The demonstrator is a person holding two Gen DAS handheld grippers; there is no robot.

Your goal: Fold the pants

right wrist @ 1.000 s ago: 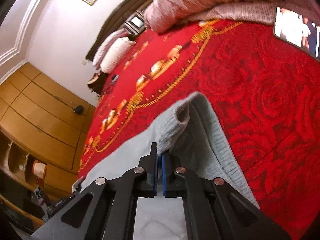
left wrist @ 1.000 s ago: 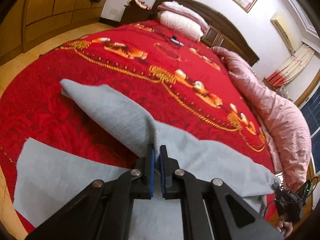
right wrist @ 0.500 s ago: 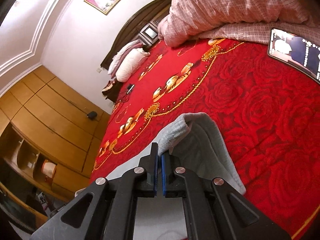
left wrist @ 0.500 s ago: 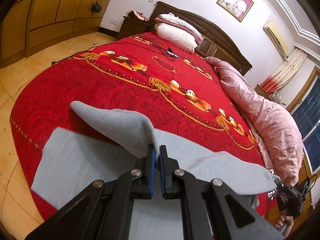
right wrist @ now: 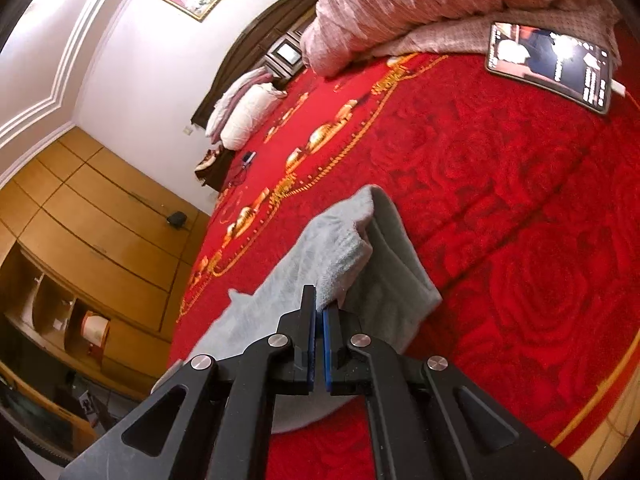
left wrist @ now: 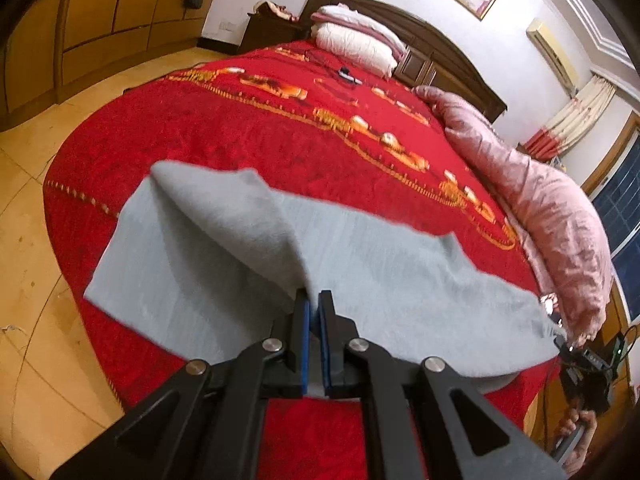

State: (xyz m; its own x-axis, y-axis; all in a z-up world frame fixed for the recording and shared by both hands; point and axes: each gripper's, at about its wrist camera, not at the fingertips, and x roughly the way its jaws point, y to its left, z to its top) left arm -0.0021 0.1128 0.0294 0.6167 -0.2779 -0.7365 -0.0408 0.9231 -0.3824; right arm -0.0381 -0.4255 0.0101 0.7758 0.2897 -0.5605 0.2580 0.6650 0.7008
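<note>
A: Where are the pants (left wrist: 360,276)?

B: On the bed (left wrist: 248,128), partly lifted. An edge is pinched by the left claw (left wrist: 313,304), the waist end by the right claw (right wrist: 320,308); both are clenched on cloth.

A: How should the fold be done?

B: Both edges should be carried level and laid flush, judging by the slack.

A: The surroundings?

B: A red spread, a pink quilt (left wrist: 552,216), a tablet (right wrist: 552,64), wooden cabinets (right wrist: 80,216).

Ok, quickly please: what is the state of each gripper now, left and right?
Left gripper: closed, holding the grey pants by a lifted edge.
Right gripper: closed, holding the grey pants at a bunched edge.
</note>
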